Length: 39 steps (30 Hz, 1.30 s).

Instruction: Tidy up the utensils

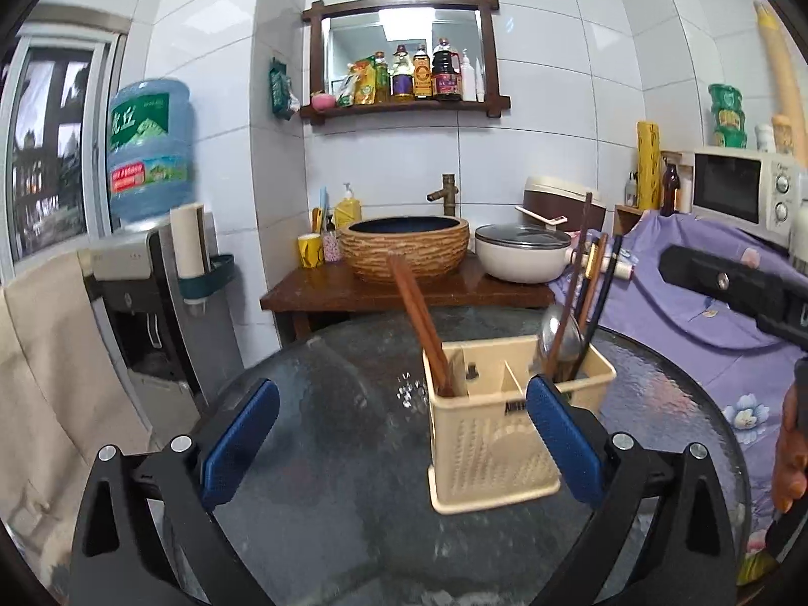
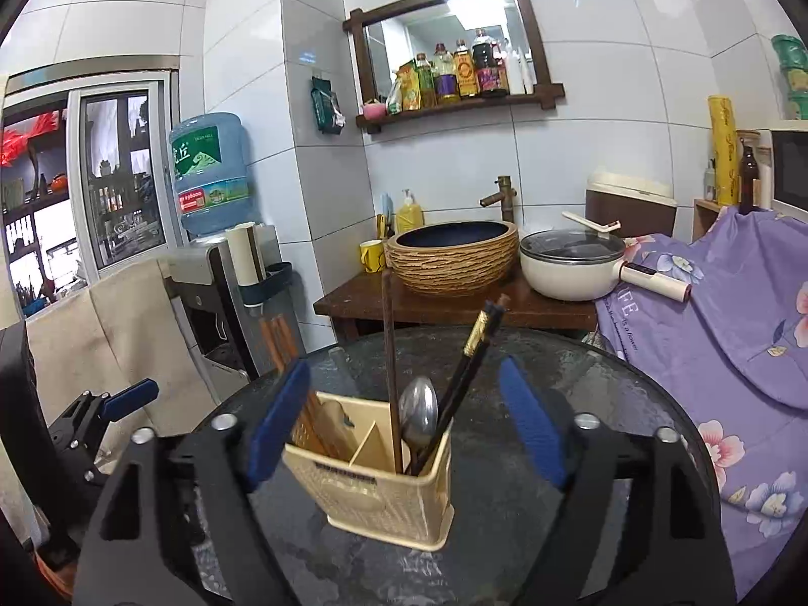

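Beige utensil caddy (image 2: 384, 480) upright, utensils sorted; right gripper (image 2: 404, 434) nearest, left gripper (image 1: 404, 439) alongside, both jaws apart, empty.

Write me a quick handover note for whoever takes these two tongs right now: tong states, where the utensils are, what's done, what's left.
Left tongs: open, empty.
Right tongs: open, empty.
Cream utensil holder stands on the round glass table.
Brown wooden chopsticks lean in its left compartment.
Metal spoon, black chopsticks and a dark brown stick stand in the right compartment.
Done: every visible utensil is in the holder.
Left: apparently nothing; no loose utensils visible on the table.
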Motion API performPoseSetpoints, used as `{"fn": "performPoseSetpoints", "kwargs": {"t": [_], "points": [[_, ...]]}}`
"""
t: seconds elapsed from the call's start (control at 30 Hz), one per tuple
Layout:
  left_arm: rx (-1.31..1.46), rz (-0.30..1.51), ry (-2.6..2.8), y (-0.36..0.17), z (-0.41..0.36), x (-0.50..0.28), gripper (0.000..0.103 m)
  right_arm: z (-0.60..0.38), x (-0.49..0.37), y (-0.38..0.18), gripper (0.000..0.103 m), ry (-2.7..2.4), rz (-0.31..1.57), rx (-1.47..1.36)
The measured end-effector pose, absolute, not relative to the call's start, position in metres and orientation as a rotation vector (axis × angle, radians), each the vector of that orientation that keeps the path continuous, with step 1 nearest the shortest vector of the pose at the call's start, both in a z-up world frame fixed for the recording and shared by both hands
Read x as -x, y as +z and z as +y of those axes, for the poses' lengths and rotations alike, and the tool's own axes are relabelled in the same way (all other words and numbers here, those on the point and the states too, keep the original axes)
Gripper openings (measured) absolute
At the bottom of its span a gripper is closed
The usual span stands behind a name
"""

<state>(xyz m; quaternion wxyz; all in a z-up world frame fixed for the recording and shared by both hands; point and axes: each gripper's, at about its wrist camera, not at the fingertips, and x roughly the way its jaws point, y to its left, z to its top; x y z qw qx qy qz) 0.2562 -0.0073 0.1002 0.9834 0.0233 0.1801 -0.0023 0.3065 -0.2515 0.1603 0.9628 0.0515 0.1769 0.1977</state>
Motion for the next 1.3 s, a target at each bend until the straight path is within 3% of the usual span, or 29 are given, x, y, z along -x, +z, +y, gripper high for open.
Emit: {"fn": "performPoseSetpoints", "kwargs": {"t": [0.37,0.57,0.93,1.3], "points": [[0.064,0.409,-0.02,0.031,0.009,-0.164,0.097,-0.271,-0.186,0.079,0.097,0.352,0.305,-0.097],[0.095,0.419,-0.088,0.017,0.011,-0.116,0.097,-0.283,-0.108,0.045,0.097,0.335,0.243,-0.078],[0.106,0.355,-0.12,0.012,0.003,-0.033,0.097,-0.288,-0.003,0.029,0.097,0.371,0.206,-0.059],[0.073,0.32,-0.112,0.019,-0.007,-0.003,0.097,-0.282,0.029,0.04,0.097,0.383,0.142,-0.043]]}}
